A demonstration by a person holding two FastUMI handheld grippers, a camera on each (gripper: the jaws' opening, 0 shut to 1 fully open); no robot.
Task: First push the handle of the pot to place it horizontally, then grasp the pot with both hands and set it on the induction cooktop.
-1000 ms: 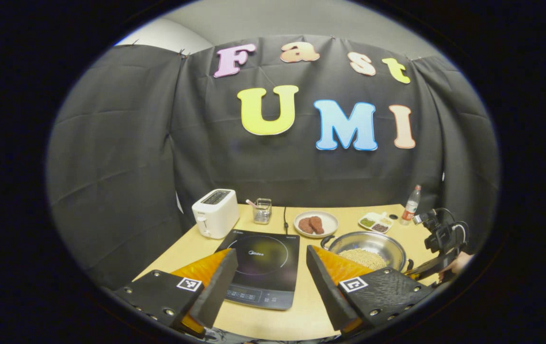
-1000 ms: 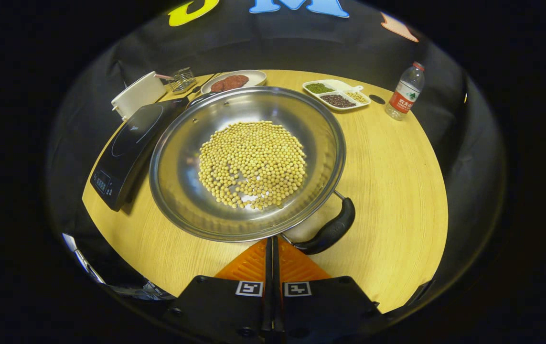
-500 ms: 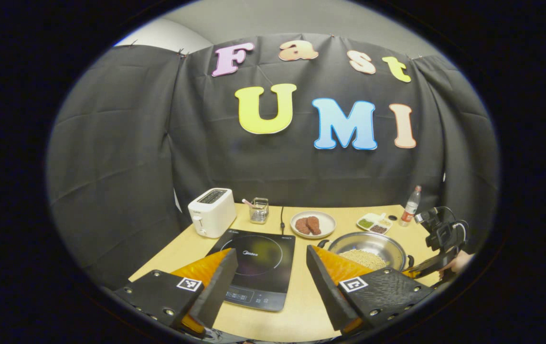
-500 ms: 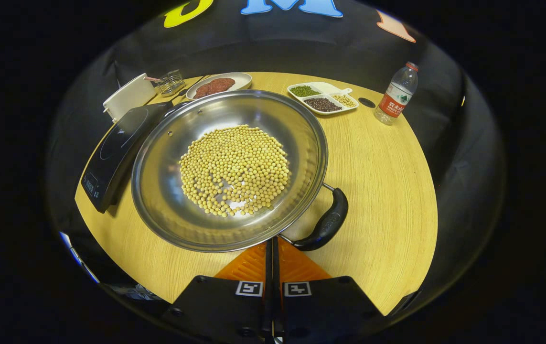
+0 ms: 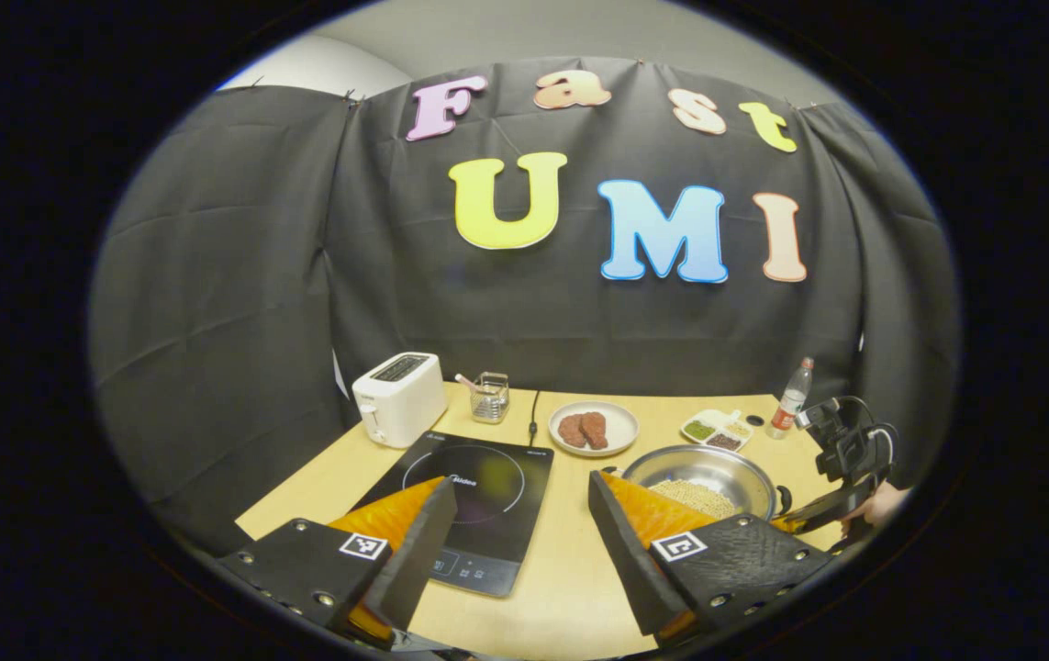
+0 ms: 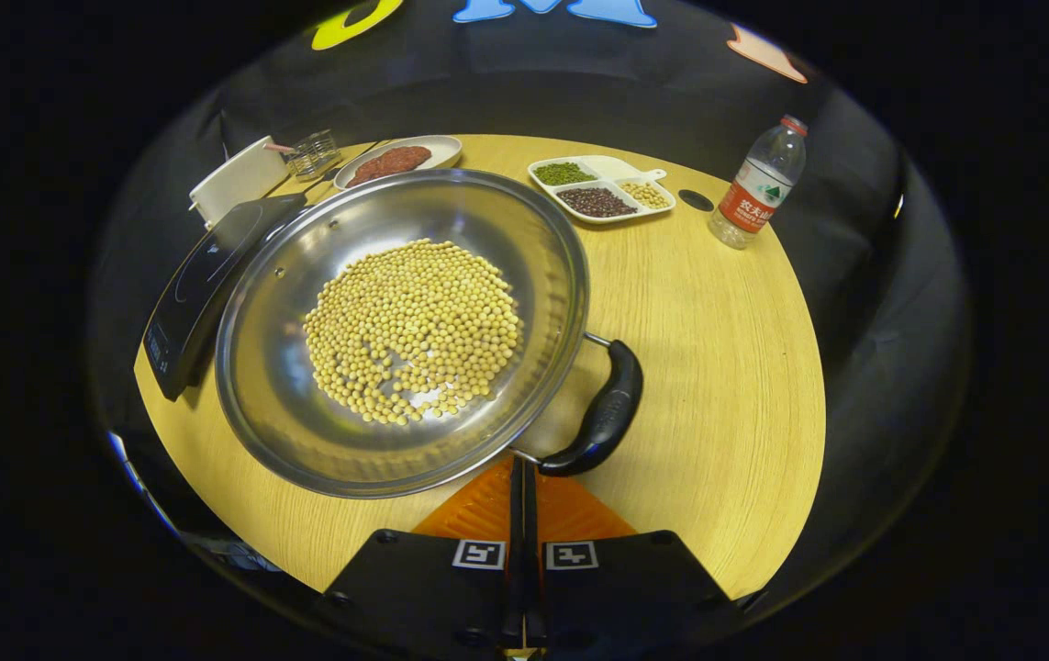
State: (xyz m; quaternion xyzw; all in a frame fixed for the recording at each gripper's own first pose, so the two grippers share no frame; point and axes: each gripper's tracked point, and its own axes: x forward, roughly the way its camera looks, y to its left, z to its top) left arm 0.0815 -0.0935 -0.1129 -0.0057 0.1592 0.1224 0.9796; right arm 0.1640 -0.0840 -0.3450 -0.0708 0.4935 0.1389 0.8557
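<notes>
Two handles turning: R gripper [image 6: 521, 477], jaws together, is nudging near handle [image 6: 599, 413]; pot [image 6: 400, 326] is rotating toward horizontal. L gripper [image 5: 524, 514] jaws apart, waiting.

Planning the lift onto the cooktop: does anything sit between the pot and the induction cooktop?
Nothing visible does. The pot sits right beside the induction cooktop, whose top is bare. The plate and toaster stand farther back.
</notes>
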